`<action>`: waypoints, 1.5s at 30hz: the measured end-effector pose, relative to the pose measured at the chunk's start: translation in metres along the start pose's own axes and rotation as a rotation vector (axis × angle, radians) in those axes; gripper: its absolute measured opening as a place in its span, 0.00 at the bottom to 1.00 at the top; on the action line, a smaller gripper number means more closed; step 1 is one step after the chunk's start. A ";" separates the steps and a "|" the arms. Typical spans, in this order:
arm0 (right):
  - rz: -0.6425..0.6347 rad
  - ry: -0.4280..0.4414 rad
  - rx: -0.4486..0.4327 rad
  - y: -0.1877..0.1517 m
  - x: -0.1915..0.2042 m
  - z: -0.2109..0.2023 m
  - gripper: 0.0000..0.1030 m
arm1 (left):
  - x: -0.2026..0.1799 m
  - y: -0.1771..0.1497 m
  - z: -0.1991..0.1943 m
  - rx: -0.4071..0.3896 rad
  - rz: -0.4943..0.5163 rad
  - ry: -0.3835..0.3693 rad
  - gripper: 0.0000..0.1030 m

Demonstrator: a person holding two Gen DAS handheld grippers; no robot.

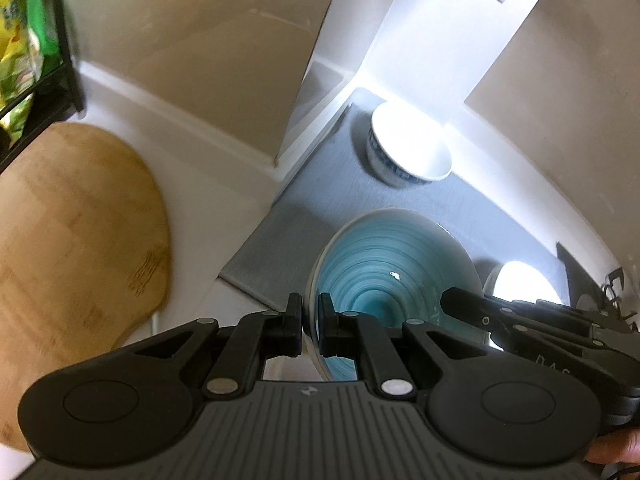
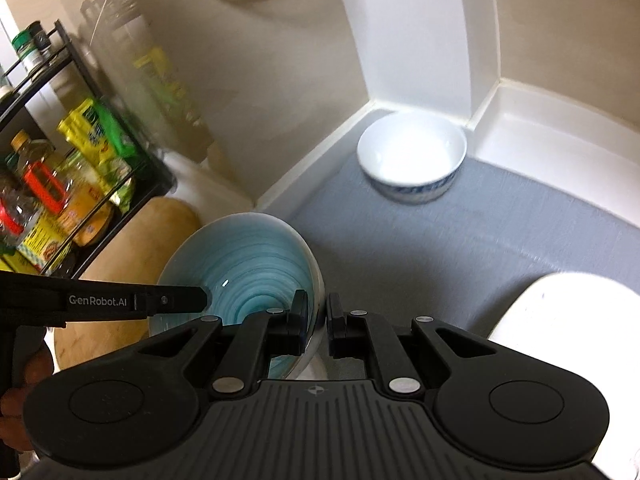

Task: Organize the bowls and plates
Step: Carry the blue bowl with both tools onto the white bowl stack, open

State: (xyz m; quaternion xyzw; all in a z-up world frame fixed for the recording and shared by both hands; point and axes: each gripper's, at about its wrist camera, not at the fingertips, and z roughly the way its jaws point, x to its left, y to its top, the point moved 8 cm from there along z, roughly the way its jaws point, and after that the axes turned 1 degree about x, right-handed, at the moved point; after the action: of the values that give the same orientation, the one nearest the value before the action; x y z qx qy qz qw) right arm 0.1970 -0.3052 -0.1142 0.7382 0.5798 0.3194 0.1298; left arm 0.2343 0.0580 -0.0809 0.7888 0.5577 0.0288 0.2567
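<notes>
left wrist view: the left gripper (image 1: 310, 322) has its jaws drawn narrow on the left rim of the blue bowl (image 1: 392, 264), one finger inside and one outside. the bowl hangs tilted over the near edge of the grey mat (image 1: 312, 184). the right gripper (image 1: 460, 300) reaches in from the right onto the opposite rim. a white bowl with a blue band (image 1: 408, 148) stands at the mat's far corner by the wall. another white dish (image 1: 520, 280) shows past the blue bowl at the mat's right side. a wooden board (image 1: 80, 232) lies on the white counter left of the mat.

right wrist view: the right gripper (image 2: 318, 322) pinches the blue bowl's (image 2: 248, 260) right rim, jaws narrow. the left gripper (image 2: 200, 300) comes in from the left. the white bowl (image 2: 412, 156) sits in the mat's (image 2: 440, 248) far corner. a white plate (image 2: 568, 320) lies at the mat's right edge. a black rack (image 2: 100, 208) of bottles stands left, behind the board (image 2: 132, 248).
</notes>
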 end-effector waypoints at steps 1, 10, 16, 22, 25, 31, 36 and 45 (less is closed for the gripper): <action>0.001 0.002 0.010 -0.005 0.002 0.000 0.10 | 0.002 -0.004 0.000 0.009 -0.001 0.004 0.07; 0.014 0.005 0.076 -0.032 0.006 0.003 0.10 | 0.010 -0.033 0.005 0.076 0.008 0.017 0.07; 0.018 0.004 0.107 -0.043 0.005 0.008 0.10 | 0.011 -0.037 0.008 0.082 0.019 0.031 0.07; 0.017 0.010 0.115 -0.043 0.005 0.010 0.09 | 0.009 -0.040 0.008 0.088 0.029 0.038 0.07; 0.016 0.014 0.120 -0.042 0.005 0.011 0.09 | 0.009 -0.041 0.008 0.091 0.032 0.040 0.07; 0.010 0.017 0.121 -0.041 0.003 0.013 0.10 | 0.010 -0.040 0.010 0.095 0.036 0.043 0.07; 0.042 0.030 0.127 -0.041 -0.003 0.014 0.12 | 0.016 -0.037 0.010 0.095 0.019 0.053 0.34; 0.078 0.012 0.089 -0.033 -0.018 0.012 0.43 | 0.026 -0.018 -0.002 0.015 -0.014 0.073 0.81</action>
State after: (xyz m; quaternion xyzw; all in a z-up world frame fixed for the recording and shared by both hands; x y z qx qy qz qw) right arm 0.1768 -0.3104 -0.1475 0.7634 0.5649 0.3027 0.0809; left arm 0.2276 0.0860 -0.0937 0.7853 0.5724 0.0514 0.2302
